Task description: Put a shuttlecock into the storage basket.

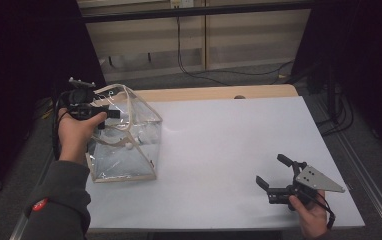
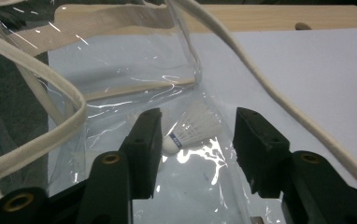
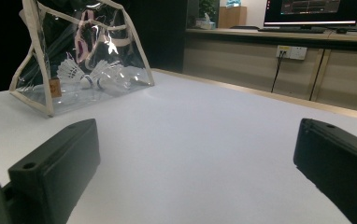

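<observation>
A clear plastic bag [image 1: 124, 132] with beige trim and straps stands at the table's left side. White shuttlecocks [image 1: 129, 145] lie inside it on the bottom. My left gripper [image 1: 106, 119] hovers at the bag's top opening, its jaws open and pointing down into it. In the left gripper view a shuttlecock [image 2: 193, 130] lies below the open left gripper [image 2: 197, 154], apart from both jaws. My right gripper [image 1: 270, 169] is low over the table's front right, open and holding nothing. In the right gripper view the bag [image 3: 41, 100] and two shuttlecocks [image 3: 81, 74] stand far off, beyond the wide-open right gripper [image 3: 195, 154].
The white table top [image 1: 229, 135] stretches between the bag and the right gripper. A wooden strip [image 1: 219, 92] runs along its far edge. Cables [image 1: 199, 74] lie on the floor behind. Monitors [image 3: 312, 11] sit on a counter in the right gripper view.
</observation>
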Tool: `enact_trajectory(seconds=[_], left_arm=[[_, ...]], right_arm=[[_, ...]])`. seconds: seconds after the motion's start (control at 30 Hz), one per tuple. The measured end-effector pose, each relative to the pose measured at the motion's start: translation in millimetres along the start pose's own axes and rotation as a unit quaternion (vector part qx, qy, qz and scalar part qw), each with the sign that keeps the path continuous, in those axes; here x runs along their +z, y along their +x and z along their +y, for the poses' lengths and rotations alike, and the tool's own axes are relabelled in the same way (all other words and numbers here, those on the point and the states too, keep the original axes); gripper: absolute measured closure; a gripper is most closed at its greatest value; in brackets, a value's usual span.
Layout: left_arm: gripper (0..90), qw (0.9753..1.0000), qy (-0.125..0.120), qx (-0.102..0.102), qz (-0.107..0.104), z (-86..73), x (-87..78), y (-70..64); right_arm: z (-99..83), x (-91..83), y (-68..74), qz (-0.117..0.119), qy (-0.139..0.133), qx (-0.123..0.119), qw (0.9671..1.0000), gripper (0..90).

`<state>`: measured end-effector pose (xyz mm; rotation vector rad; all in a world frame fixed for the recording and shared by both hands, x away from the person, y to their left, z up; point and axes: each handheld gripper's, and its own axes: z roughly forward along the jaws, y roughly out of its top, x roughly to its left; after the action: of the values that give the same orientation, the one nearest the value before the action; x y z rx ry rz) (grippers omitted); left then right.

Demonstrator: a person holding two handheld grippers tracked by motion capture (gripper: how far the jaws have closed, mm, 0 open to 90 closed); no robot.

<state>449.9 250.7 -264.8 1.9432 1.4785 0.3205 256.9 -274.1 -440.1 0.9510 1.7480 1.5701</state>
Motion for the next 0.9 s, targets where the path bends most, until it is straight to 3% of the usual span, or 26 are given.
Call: enact_trajectory(seconds=[0.5,0.9], left_arm=[[38.4,0.9996,-0.006,0.017,-0.023,3.4,-13.4,-10.6],[28.7,0.9978,-0.008,0.038,-0.054,2.1,-27.3,-21.2]], right_arm=[[0.7,-0.6,-1.5,-0.002,-0.003,-0.003,1.0,0.5],[1.5,-0.5,-1.3,-0.002,-0.002,-0.002,1.0,0.5]])
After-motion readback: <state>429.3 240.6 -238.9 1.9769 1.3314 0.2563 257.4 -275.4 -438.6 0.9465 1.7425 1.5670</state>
